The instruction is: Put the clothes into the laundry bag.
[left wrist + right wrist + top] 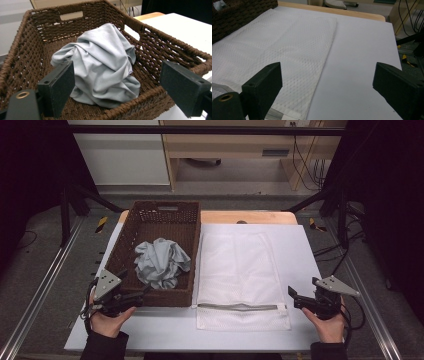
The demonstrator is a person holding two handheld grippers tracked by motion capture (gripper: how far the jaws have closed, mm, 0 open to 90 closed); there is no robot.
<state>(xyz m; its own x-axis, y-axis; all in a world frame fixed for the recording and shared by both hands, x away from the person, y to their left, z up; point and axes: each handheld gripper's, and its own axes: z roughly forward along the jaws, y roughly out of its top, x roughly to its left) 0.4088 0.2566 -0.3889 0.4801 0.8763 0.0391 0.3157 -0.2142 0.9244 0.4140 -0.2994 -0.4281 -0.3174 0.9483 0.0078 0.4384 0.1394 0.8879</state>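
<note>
Two grippers wide apart, nothing held: left gripper (pixel 131 298) at basket (pixel 131 217) near edge, facing grey cloth (pixel 100 65) crumpled inside; right gripper (pixel 295 299) beside mesh bag (pixel 235 260), zipper closed. Step probably approach; next, pinch cloth, lift out

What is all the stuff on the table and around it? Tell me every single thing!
basket: one, dark brown wicker, on the left part of the table.
cloth: one, light grey, crumpled, inside the basket.
mesh bag: one, white with a grey zip along its near end, flat on the table right of the basket.
table: one, white top with a wooden far edge.
cabinet: one, light wood, on the floor beyond the table.
left gripper: one, black, jaws open, at the basket's near edge, pointing at the cloth.
right gripper: one, black, jaws open, right of the mesh bag.
</note>
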